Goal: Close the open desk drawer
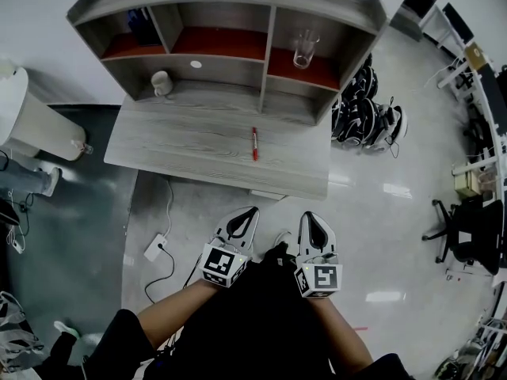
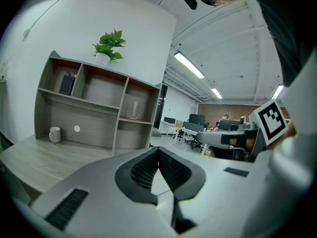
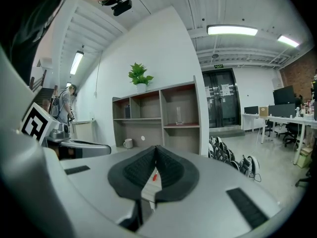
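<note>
Bench [image 1: 198, 141]: hutch [image 1: 230, 22] on top, pen [image 1: 254, 143] lying mid-surface.
Drawer [image 1: 268, 195]: seemingly the pale strip jutting just under the front edge, right of middle; out slightly at most, full closure not discernible.
Left gripper [image 1: 249, 212], right gripper [image 1: 310, 217]: side by side, well back from bench, fingers clenched on nothing.
Stage: consistent with approach before a push or with a drawer already pushed in.

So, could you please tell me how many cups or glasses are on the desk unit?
2. A white mug stands on the desktop in the lower left bay; a clear glass stands on the upper right shelf. Others could be hidden in the shelves.
</note>
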`<state>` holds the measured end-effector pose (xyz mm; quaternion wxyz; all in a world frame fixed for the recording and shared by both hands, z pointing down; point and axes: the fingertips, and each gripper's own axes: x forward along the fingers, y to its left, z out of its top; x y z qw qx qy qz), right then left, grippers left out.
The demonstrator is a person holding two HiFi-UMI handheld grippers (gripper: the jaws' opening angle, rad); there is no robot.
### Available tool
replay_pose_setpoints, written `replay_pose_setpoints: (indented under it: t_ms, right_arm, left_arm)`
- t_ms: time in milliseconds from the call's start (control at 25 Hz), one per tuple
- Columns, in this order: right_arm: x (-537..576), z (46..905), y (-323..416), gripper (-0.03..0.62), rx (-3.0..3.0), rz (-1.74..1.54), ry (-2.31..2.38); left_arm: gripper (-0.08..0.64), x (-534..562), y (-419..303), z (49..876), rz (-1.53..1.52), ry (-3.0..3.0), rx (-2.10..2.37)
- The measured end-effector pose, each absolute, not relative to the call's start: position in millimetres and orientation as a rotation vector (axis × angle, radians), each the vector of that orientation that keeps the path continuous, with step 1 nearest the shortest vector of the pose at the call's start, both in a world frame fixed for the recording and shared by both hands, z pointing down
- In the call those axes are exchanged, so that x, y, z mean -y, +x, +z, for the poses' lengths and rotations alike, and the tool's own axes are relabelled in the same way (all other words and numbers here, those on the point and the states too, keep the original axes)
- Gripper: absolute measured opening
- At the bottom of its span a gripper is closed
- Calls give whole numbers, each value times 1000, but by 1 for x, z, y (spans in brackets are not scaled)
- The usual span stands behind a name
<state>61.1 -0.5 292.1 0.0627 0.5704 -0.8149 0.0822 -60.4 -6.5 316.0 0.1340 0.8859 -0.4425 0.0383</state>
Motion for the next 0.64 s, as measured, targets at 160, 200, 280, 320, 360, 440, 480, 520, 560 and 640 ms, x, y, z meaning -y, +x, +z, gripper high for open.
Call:
replay_pose_setpoints:
  t_ms: [160, 200, 280, 320, 360, 440, 480, 520, 560, 640]
  right_arm:
    - [1, 294, 62, 18, 2456, 252, 1732]
    - [1, 295, 62, 18, 2455, 255, 1734]
    - [2, 296, 61, 18, 2451, 253, 1734]
    - [3, 296, 61, 18, 2446, 251, 1734]
    - [3, 297, 61, 18, 2439, 250, 1734]
    - [4, 299, 60, 17, 2424, 253, 1730]
    - [4, 300, 60, 18, 2418, 255, 1728]
    - [4, 301, 60, 18, 2414, 257, 1727]
    - [3, 302, 60, 18, 2412, 259, 1727]
    - [3, 304, 61, 18, 2410, 262, 1727]
  left_arm:
    - [14, 5, -62, 318, 122, 2565, 1285]
    - [14, 6, -62, 319, 123, 2561, 1287]
    - [14, 7, -64, 320, 123, 2553, 1293]
    - [14, 7, -65, 321, 120, 2547, 1295]
    - [14, 8, -66, 321, 117, 2541, 1297]
    - [14, 9, -68, 322, 114, 2529, 1303]
    - [14, 10, -70, 322, 115, 2526, 1306]
    - [14, 10, -71, 323, 117, 2525, 1310]
    - [14, 10, -72, 323, 119, 2524, 1313]
    - [14, 11, -73, 324, 122, 2524, 1318]
